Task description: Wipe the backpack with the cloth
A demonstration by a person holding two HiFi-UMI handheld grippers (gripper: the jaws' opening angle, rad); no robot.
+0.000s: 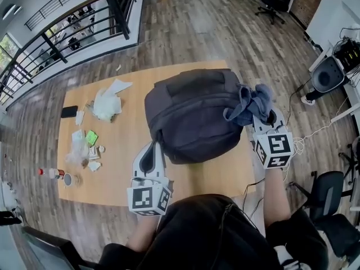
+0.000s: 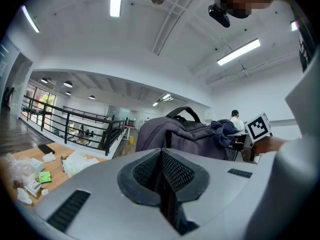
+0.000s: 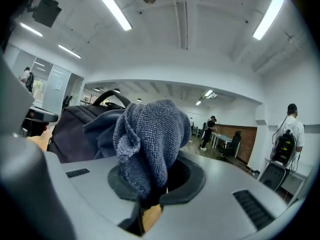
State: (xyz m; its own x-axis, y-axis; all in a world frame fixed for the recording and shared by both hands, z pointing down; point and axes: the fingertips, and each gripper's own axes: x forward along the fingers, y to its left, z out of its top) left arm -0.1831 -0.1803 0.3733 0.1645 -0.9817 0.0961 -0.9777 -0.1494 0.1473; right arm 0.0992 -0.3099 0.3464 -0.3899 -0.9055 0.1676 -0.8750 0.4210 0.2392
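Observation:
A dark grey backpack (image 1: 194,114) lies on the wooden table (image 1: 112,173). My right gripper (image 1: 260,120) is shut on a bunched blue-grey cloth (image 1: 250,103), which rests against the backpack's right side near its top. In the right gripper view the cloth (image 3: 150,139) bulges out of the closed jaws (image 3: 150,204), with the backpack (image 3: 75,129) just to the left. My left gripper (image 1: 153,151) is shut, its tips at the backpack's near left corner. From the left gripper (image 2: 162,184) the backpack (image 2: 185,136) rises straight ahead, and I see nothing between the pads.
On the table's left part lie crumpled white wrapping (image 1: 106,103), a black phone (image 1: 69,111), a green packet (image 1: 91,138) and small bottles (image 1: 56,174). A black railing (image 1: 67,32) runs beyond the table at the left. An office chair (image 1: 329,198) stands at the right.

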